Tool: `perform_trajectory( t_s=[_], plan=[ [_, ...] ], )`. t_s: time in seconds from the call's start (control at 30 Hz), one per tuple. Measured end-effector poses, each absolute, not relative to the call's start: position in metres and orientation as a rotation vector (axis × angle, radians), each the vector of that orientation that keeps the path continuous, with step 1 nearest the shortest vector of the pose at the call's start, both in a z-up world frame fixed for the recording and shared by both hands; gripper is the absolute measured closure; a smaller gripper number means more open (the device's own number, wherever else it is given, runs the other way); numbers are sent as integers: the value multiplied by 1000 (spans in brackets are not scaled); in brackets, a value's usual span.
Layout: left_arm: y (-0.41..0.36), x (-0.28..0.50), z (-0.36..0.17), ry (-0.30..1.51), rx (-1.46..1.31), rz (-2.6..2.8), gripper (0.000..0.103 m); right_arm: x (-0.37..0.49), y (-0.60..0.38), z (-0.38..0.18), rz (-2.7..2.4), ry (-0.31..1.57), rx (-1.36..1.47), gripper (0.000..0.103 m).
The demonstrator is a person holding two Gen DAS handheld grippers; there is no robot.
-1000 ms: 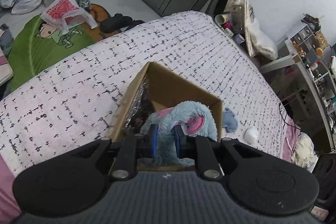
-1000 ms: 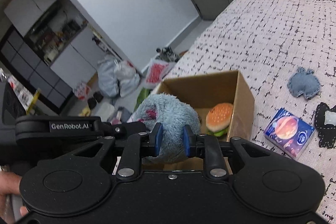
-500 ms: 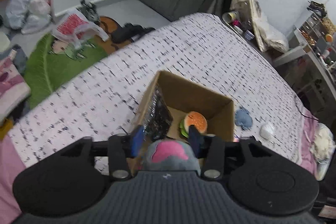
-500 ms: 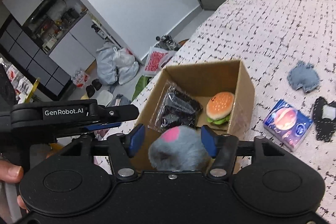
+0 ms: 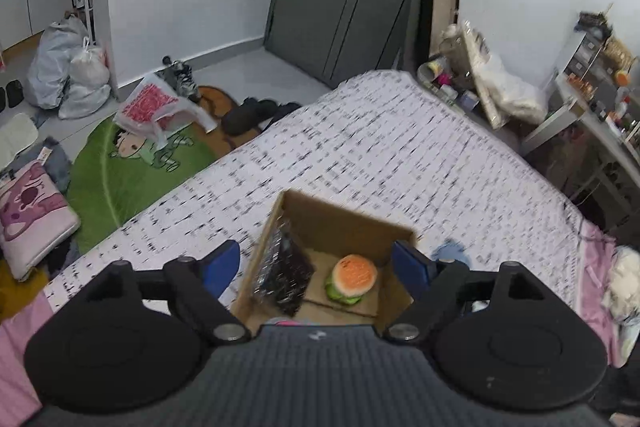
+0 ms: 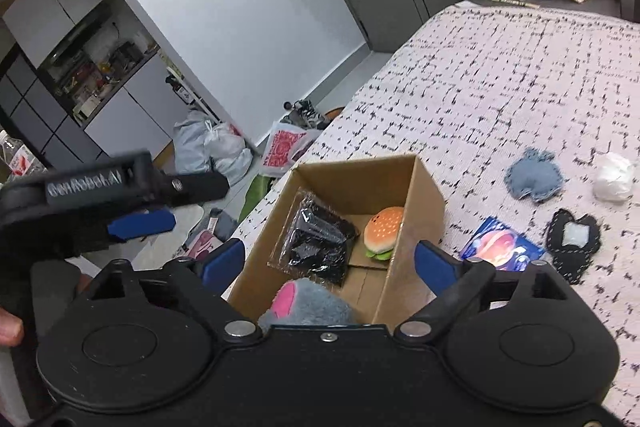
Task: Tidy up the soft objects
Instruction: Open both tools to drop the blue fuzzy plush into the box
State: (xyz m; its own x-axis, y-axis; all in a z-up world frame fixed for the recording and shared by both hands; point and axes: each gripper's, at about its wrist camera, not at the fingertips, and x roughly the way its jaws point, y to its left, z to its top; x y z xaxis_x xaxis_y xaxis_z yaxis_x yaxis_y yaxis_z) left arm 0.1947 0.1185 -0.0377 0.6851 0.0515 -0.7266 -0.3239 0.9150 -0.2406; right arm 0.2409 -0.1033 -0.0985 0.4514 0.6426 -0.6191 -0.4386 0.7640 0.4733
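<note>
Box (image 6: 424, 195) of brown cardboard sits open-topped on the bed (image 6: 500, 79), which has a white spread with black dashes. Inside: grey-blue plush (image 6: 308, 303) with a pink patch at the near end, black item in a clear bag (image 6: 320, 239) leaning on the left wall, burger plush (image 6: 382, 231) at the far right. In the left wrist view only a sliver of the grey-blue plush shows, at the near edge of the box.

Left gripper (image 5: 318, 265): fingers spread wide, holding nothing, above the box's near end. Right gripper (image 6: 330, 261): fingers also spread wide, nothing between them, just above the grey-blue plush.

On the bed to the right of the box: blue packet (image 6: 500, 245) just beside it, black-edged patch (image 6: 574, 237), denim-blue fabric piece (image 6: 534, 177), white soft lump (image 6: 612, 177).
</note>
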Motion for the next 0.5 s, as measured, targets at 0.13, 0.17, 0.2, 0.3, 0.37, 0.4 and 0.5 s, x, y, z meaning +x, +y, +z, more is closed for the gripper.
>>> perform_trajectory(
  t_s=[0.13,0.17,0.2,0.3,0.37,0.4,0.5],
  plan=[
    [110,194,-31,768,-359,224,21,243,-116,-94,660,859,285,7],
    [107,195,-30,768,-359,226,21,243,-119,-93,653,858,285,7],
    [106,195,-29,773,-367,223,21,243,-122,-93,648,856,285,7],
    [99,196,-30,791,-379,211,21,244,-132,-93,627,862,290,7],
    [91,196,-29,801,-361,210,21,245,-140,-92,615,866,300,7],
    [86,196,-29,806,-350,209,21,245,-143,-92,607,869,303,7],
    [73,198,-28,813,-322,198,21,247,-154,-93,580,878,310,7]
  ],
)
